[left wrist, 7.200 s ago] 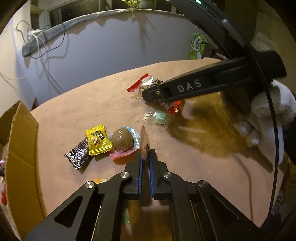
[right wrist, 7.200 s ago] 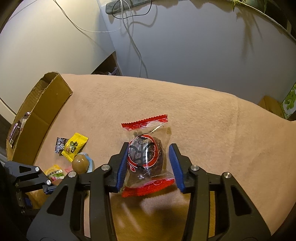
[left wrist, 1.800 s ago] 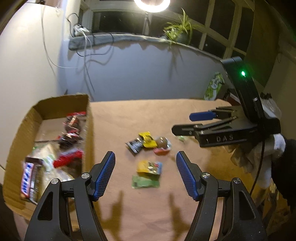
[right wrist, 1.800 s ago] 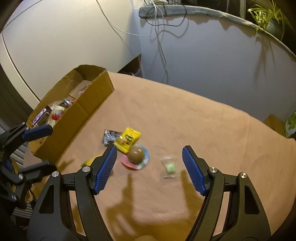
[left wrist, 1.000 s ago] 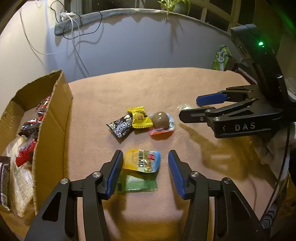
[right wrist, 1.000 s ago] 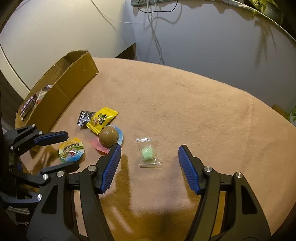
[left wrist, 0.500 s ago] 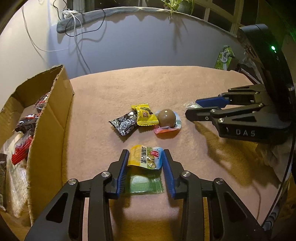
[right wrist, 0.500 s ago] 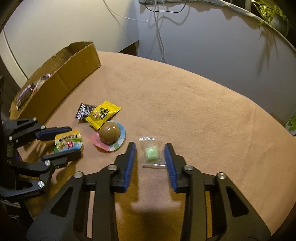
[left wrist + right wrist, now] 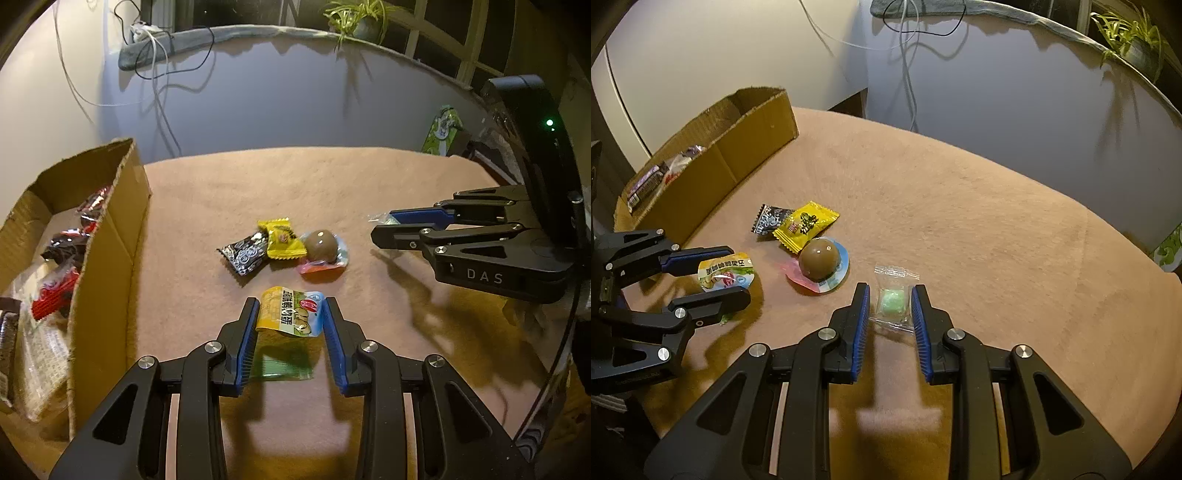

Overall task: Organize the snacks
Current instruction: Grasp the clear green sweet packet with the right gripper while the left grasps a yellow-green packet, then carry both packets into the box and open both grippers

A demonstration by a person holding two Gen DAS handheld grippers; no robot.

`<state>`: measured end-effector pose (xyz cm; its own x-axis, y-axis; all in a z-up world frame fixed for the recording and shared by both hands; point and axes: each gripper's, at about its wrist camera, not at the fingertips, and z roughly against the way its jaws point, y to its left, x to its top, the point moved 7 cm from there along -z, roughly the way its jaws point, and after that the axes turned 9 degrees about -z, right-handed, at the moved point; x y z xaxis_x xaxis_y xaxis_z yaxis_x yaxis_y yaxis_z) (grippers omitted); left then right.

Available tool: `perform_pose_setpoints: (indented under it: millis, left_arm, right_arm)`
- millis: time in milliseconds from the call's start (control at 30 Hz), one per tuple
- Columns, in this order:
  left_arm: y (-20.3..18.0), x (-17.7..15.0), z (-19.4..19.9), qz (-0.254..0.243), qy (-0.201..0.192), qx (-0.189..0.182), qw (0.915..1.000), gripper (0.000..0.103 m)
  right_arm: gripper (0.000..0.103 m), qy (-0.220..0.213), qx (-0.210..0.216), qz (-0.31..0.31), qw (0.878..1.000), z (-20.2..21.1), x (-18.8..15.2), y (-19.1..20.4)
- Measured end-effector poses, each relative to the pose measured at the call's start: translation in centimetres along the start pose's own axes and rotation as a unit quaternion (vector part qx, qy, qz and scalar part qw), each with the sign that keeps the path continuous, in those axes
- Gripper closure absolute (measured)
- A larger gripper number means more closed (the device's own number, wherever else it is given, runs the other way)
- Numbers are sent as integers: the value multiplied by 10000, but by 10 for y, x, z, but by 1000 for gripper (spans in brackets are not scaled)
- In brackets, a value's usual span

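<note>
- The left gripper (image 9: 291, 319) has its jaws closed on the jelly cup (image 9: 290, 313), one pad against each side of the cup under its printed foil lid. It sits on the near side of the cardboard box (image 9: 713, 162), a little way out from the box's long wall.
- That cup looks light, with thin plastic walls and a flat foil top. I judge a squeeze on the sides just under the rim is the right hold — pressing harder could buckle the walls or pop the seal.
- A flat green sachet (image 9: 284, 363) lies under or just behind the cup; whether they touch I cannot tell.
- The right gripper (image 9: 888, 306) has just been closing, and its jaws now pinch the clear wrapped candy (image 9: 894, 300) between them. This one lies farthest from the box, past the other sweets.
- The candy is a small, hard green piece in loose, slick film. I judge the pads need to bear on the lump itself — film alone would likely slide out.
- Between these two and the box lie the black wrapper (image 9: 768, 218), the yellow wrapper (image 9: 807, 223) and the chocolate ball (image 9: 819, 258) in its dome pack, all on the desk (image 9: 960, 221). The round dome may roll or slip; its flat rim looks like the safer hold.
- The box already holds several packets.
</note>
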<state>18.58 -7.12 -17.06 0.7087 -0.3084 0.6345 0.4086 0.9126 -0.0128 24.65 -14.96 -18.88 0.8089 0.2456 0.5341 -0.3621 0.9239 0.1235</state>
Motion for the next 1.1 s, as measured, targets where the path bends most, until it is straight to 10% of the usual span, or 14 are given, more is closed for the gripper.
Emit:
perform_pose_setpoints:
  millis: [1100]
  left_arm:
    - [71, 8, 96, 477, -991, 275, 9935, 70]
  right_arm:
    - [79, -594, 422, 229, 9971, 56, 50, 82]
